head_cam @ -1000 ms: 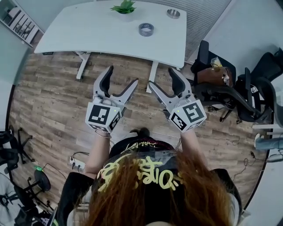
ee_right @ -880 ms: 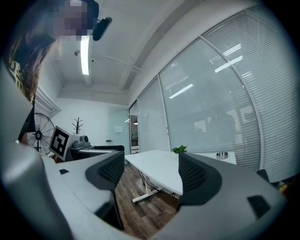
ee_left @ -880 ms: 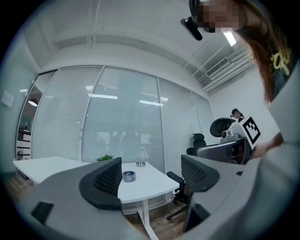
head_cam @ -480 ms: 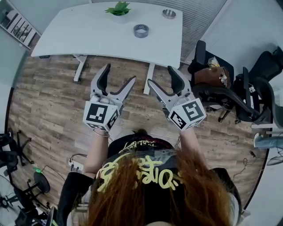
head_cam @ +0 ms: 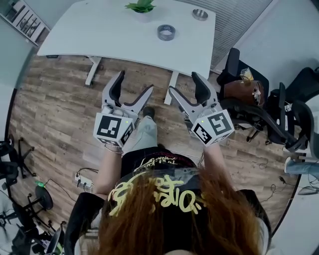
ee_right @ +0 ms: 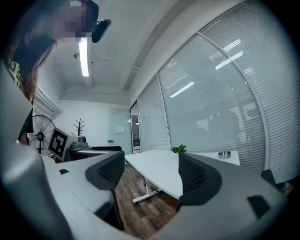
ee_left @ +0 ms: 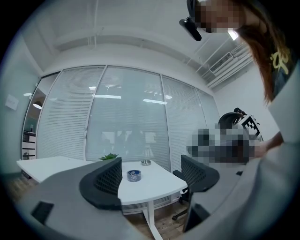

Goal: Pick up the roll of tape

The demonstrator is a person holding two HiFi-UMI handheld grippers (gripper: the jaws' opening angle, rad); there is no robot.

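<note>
- Roll of tape (head_cam: 166, 32) is the target, but nearest the camera are the left gripper (head_cam: 134, 84) and right gripper (head_cam: 185, 84), held over the wood floor (head_cam: 60, 109), jaws spread wide with nothing between them.
- Ahead of both, across a strip of floor, stands the white table (head_cam: 99, 30). The roll lies flat on its right half, hole upward, well apart from either gripper.
- It sits forward and roughly between the two, neither plainly nearer. The left gripper view frames it between the jaws, close to the jaw at that view's left, so that gripper looks better aimed.
- Beyond the roll, a potted plant (head_cam: 142, 6) and a metal dish (head_cam: 200, 14) mark the far edge.
</note>
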